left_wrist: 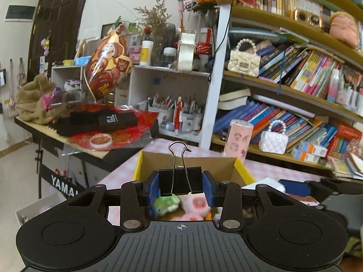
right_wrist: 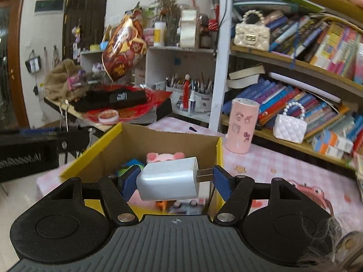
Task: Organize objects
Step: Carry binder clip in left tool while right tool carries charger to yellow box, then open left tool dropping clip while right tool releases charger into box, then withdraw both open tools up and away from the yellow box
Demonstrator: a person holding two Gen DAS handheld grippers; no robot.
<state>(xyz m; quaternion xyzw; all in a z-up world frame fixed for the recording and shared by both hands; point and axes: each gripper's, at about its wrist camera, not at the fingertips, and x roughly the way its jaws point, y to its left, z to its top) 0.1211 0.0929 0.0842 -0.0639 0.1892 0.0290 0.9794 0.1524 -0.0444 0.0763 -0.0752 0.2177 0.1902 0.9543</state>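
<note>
- Left tongs [left_wrist: 180,187] pinching a black binder clip [left_wrist: 180,179] between the blue pads [left_wrist: 209,189], wire handles standing upright
- Held above the near side of an open cardboard box [left_wrist: 192,162] with yellow outer walls, resting on the desk [left_wrist: 272,170] under a pink checked cloth
- Below the clip, inside the box: a green plush toy [left_wrist: 168,202] and a pink plush toy [left_wrist: 196,205] lying side by side, touching
- Right tongs [right_wrist: 173,181] clamped on a white charger plug [right_wrist: 169,179], body against the left pad, metal prongs touching the right pad [right_wrist: 221,182]
- Charger suspended over the same box [right_wrist: 168,140], prongs pointing to the right in the right wrist view
- Pink pig-faced toy [right_wrist: 164,156] visible just behind the charger, inside the box; more small items blurred beneath it, too unclear to name
- Pink cylindrical container [right_wrist: 242,127] with stickers standing upright on the desk just right of the box
- Small white quilted purse [right_wrist: 290,123] with a pearl handle on the lowest bookshelf [right_wrist: 295,145], near the container
- Left tongs with the clip also seen at the left edge of the right wrist view, beside the box
</note>
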